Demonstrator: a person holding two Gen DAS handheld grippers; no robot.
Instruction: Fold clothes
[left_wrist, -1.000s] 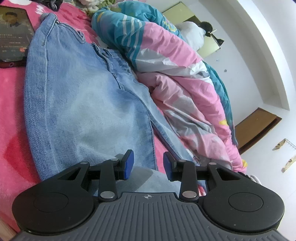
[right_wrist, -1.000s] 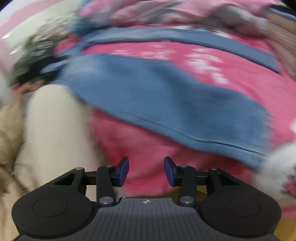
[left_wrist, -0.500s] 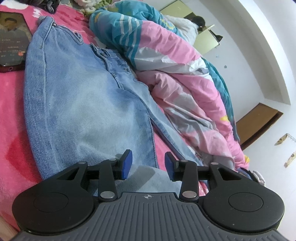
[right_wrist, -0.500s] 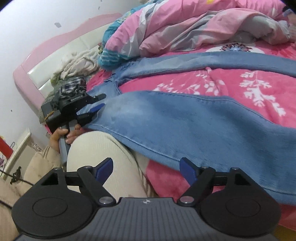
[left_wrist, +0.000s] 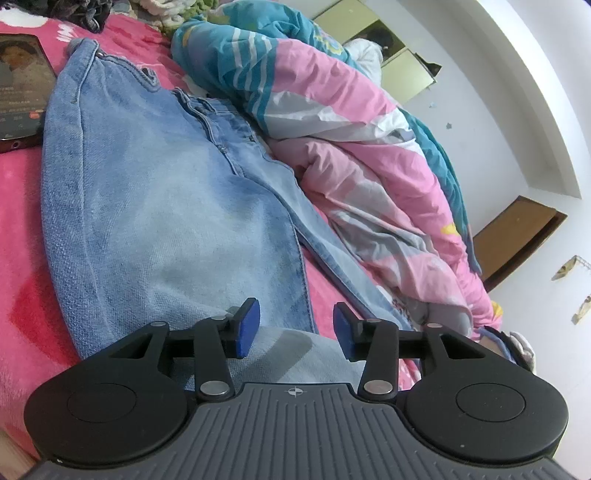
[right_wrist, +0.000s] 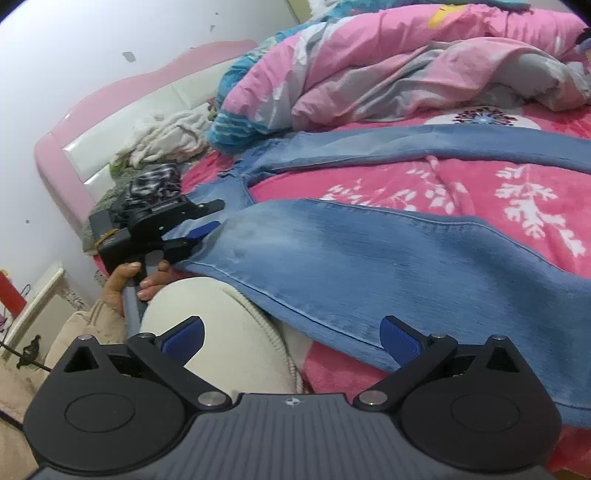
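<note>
Both grippers gape, holding nothing: left gripper (left_wrist: 296, 328) hovers over the near jeans (left_wrist: 159, 221) leg, right gripper (right_wrist: 291, 341) wider beside the hem edge. Jeans lie spread on the pink bed (right_wrist: 424, 184). Only the left view shows the phone (left_wrist: 20, 96) far left; only the right shows the headboard (right_wrist: 122, 122).

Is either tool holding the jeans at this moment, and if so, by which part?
Nothing is held. The left tool is open over the jeans, and the right tool is wide open near the leg's edge.
</note>
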